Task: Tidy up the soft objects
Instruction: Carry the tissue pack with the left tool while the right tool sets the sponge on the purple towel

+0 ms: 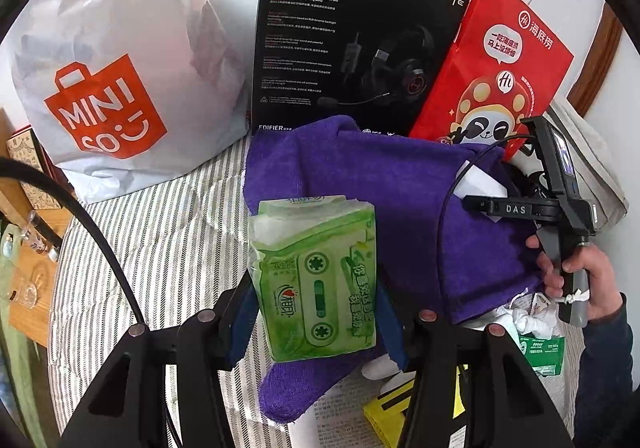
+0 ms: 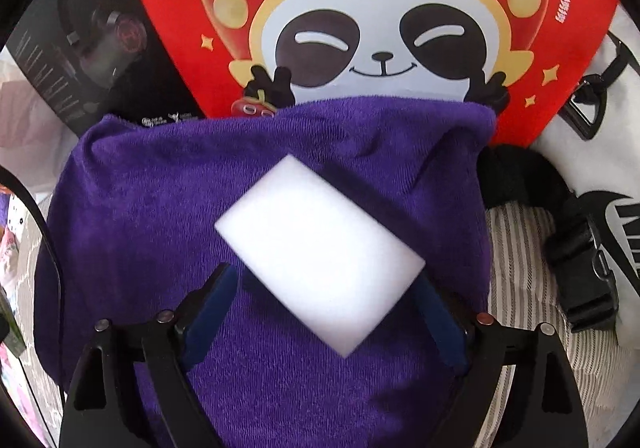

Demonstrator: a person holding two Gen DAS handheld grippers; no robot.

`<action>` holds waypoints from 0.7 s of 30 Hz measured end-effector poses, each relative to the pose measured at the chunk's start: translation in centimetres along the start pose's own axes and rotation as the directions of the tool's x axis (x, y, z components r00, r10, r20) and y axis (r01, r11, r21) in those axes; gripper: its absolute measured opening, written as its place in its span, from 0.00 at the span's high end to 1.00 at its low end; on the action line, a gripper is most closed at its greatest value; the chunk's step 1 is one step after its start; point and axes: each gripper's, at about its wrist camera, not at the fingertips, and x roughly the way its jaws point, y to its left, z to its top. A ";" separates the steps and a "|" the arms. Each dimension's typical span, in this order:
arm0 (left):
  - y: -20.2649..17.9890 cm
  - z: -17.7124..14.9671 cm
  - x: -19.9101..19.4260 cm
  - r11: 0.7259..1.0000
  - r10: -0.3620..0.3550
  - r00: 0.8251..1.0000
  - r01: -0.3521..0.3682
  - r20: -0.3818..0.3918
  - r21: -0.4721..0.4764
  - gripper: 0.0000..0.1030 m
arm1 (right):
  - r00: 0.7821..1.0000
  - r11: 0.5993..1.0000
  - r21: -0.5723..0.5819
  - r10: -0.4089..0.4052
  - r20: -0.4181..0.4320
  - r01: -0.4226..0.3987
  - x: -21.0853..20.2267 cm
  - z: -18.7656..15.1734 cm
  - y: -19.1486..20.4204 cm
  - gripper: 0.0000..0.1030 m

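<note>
My left gripper clamps a green tissue pack above the purple towel; behind it, MINISO bag, Edifier G2 box. My right gripper gapes around a white sponge.

We count one purple towel, one white sponge, one green tissue pack, two bags and one headset box.

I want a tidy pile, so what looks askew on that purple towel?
The white foam sponge block lies turned diagonally on the purple terry towel, corner toward the right gripper, whose open jaws flank it. Nothing looks spilled or damaged.
</note>
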 end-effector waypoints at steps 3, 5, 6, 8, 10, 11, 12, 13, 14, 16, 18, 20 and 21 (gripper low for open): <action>-0.2 0.1 0.4 1.000 -0.002 1.000 0.002 -0.006 0.004 0.50 | 1.000 1.000 0.012 0.010 -0.005 -0.010 -0.4 -0.4 -0.3 0.13; -0.4 0.1 0.7 1.000 -0.008 1.000 0.008 -0.010 0.008 0.50 | 1.000 1.000 0.014 0.018 -0.003 -0.017 -1.0 -1.0 -0.5 0.13; -0.6 0.3 0.9 1.000 -0.016 1.000 0.016 -0.016 0.011 0.50 | 1.000 1.000 0.015 0.025 -0.002 -0.025 -1.3 -1.3 -0.6 0.13; -0.9 0.5 1.3 1.000 -0.019 1.000 0.019 -0.019 0.016 0.50 | 1.000 0.999 0.015 0.029 -0.003 -0.029 -2.0 -1.9 -0.7 0.13; -1.2 0.8 1.7 1.000 -0.020 1.000 0.020 -0.021 0.023 0.50 | 1.000 1.000 0.009 0.019 0.011 -0.019 -3.2 -3.0 -0.5 0.13; -1.3 0.9 1.9 0.999 -0.022 1.000 0.022 -0.022 0.025 0.50 | 1.000 1.000 0.002 0.016 0.021 -0.016 -3.8 -3.5 -0.5 0.13; -1.5 1.1 2.2 0.999 -0.023 0.999 0.024 -0.025 0.027 0.50 | 0.999 1.000 -0.006 0.018 0.029 -0.018 -4.3 -3.8 -0.4 0.13; -1.6 1.3 2.5 0.999 -0.023 0.999 0.024 -0.027 0.030 0.50 | 0.999 1.000 -0.008 0.021 0.036 -0.021 -4.8 -4.1 -0.4 0.13; -1.7 1.5 2.8 0.999 -0.026 0.999 0.026 -0.031 0.032 0.50 | 0.999 1.000 -0.008 0.024 0.045 -0.024 -5.4 -4.4 -0.5 0.13; -1.9 2.0 3.6 0.999 -0.028 0.999 0.030 -0.039 0.034 0.50 | 0.997 0.999 -0.008 0.038 0.065 -0.038 -6.6 -5.3 -0.5 0.13; -2.2 2.5 4.5 0.999 -0.028 0.998 0.030 -0.050 0.040 0.50 | 0.994 0.999 -0.008 0.052 0.096 -0.052 -8.4 -6.5 -1.2 0.13; -2.5 3.0 5.3 0.998 -0.027 0.998 0.030 -0.056 0.052 0.50 | 0.990 0.998 -0.006 0.059 0.125 -0.059 -10.1 -7.8 -1.8 0.13; -2.6 3.3 5.8 0.998 -0.024 0.998 0.027 -0.060 0.057 0.50 | 0.989 0.998 -0.001 0.061 0.136 -0.061 -11.0 -8.6 -1.8 0.13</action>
